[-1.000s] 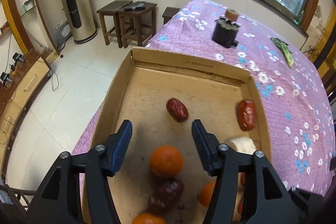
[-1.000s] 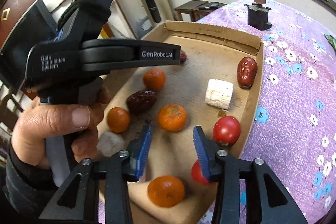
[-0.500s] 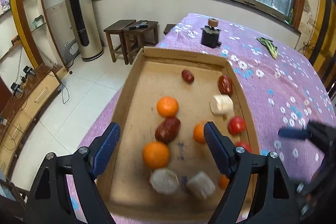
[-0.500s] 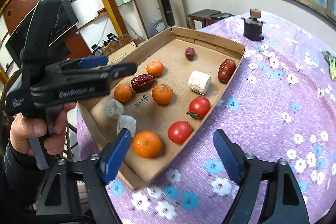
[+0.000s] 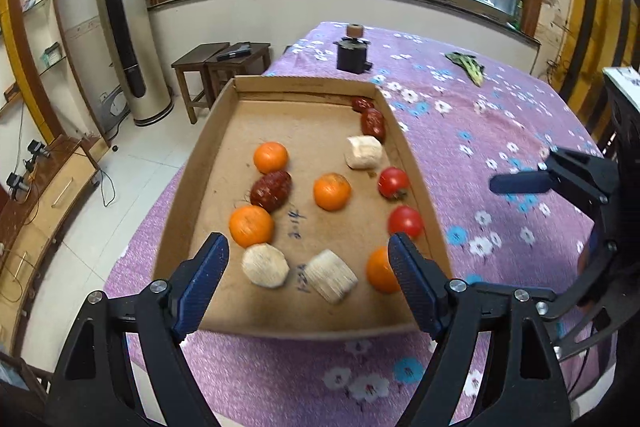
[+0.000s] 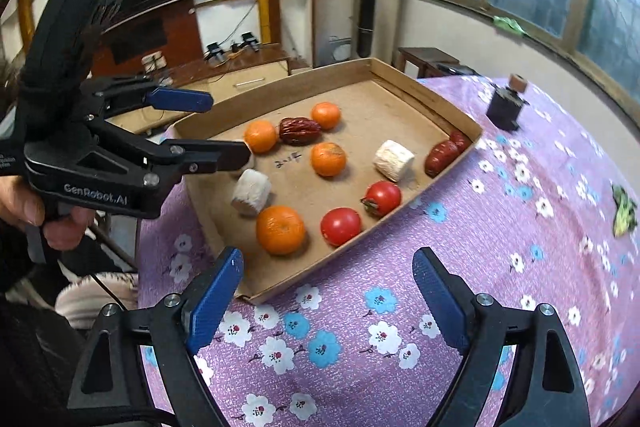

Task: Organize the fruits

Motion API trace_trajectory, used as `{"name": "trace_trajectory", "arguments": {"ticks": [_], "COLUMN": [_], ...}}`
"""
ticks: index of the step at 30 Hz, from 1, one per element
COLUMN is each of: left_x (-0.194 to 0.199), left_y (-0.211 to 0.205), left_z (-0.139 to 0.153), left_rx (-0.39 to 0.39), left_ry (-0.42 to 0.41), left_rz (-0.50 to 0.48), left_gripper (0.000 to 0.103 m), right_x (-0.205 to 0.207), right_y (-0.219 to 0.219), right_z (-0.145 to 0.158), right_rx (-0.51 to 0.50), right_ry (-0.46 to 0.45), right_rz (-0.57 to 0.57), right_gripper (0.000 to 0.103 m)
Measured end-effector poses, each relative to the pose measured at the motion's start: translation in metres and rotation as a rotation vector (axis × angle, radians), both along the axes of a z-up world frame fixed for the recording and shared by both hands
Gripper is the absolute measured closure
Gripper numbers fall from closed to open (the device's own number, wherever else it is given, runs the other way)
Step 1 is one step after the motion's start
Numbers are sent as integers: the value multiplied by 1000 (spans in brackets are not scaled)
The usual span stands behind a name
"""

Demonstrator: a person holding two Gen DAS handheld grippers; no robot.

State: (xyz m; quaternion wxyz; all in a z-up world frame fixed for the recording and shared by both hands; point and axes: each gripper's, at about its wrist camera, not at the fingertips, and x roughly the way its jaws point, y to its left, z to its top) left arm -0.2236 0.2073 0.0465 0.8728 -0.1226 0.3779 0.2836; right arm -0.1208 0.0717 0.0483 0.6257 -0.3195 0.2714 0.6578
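Your left gripper [image 5: 308,277] and right gripper [image 6: 326,293] both have jaws wide open, holding nothing. The shallow cardboard tray [image 5: 188,187] on the purple flowered table [image 5: 480,131] holds four oranges, two red tomatoes, three dark red dates and three white cylinders. The left gripper reads "GenRobot.AI".

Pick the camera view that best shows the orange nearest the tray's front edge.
The right wrist view: the orange sits whole and unobstructed beside a tomato. In the left wrist view, the same orange is partly hidden behind the left gripper's right finger.
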Motion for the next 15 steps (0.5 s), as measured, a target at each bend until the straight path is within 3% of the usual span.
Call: {"name": "trace_trajectory", "arguments": {"ticks": [4, 15], "left_x": [-2, -9], "left_y": [-8, -14], "left_z": [-2, -1], "left_rx": [-2, -24], "left_ry": [7, 3], "left_rz": [-20, -28], "left_gripper": [21, 21], "right_x": [-10, -12], "right_y": [-1, 0], "right_z": [-2, -6], "right_rx": [2, -6], "right_ry": [-65, -39], "right_rz": [27, 60], "right_gripper": [15, 15]}}
